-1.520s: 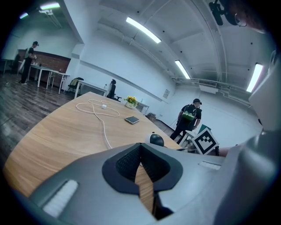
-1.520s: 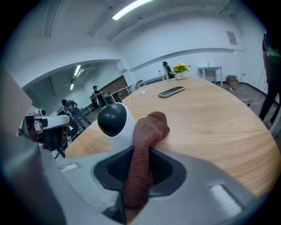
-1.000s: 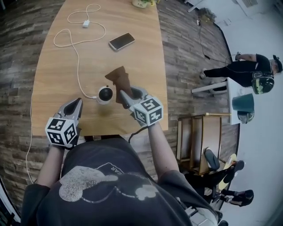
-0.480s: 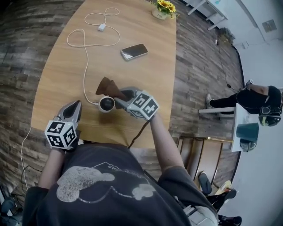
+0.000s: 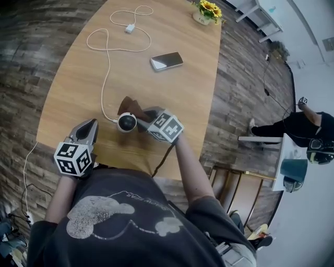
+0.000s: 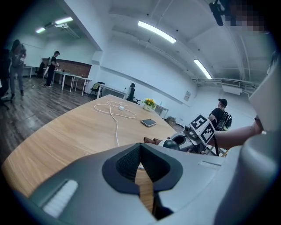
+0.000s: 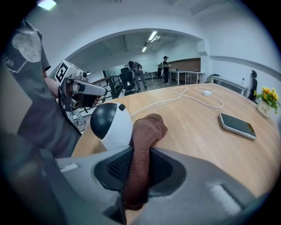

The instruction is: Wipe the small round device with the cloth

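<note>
The small round device [image 5: 127,122], white with a dark dome, sits on the wooden table [image 5: 172,99] near its front edge. My right gripper [image 5: 142,118] is shut on a brown cloth [image 5: 130,106], which rests against the device's far right side. In the right gripper view the cloth [image 7: 144,132] rises between the jaws and leans on the device [image 7: 111,124]. My left gripper [image 5: 89,126] is shut and holds nothing, a little to the left of the device. Ahead of it in the left gripper view are the device [image 6: 171,143] and the cloth [image 6: 152,141].
A white cable [image 5: 107,68] runs from the device to an adapter [image 5: 129,28] at the far end. A phone [image 5: 166,61] lies past the cloth, and a sunflower pot [image 5: 206,11] stands at the far right corner. A person [image 5: 305,130] is at the right.
My right gripper has carried the cloth left, from beside the device to against its side. The left gripper has stayed where it was.
</note>
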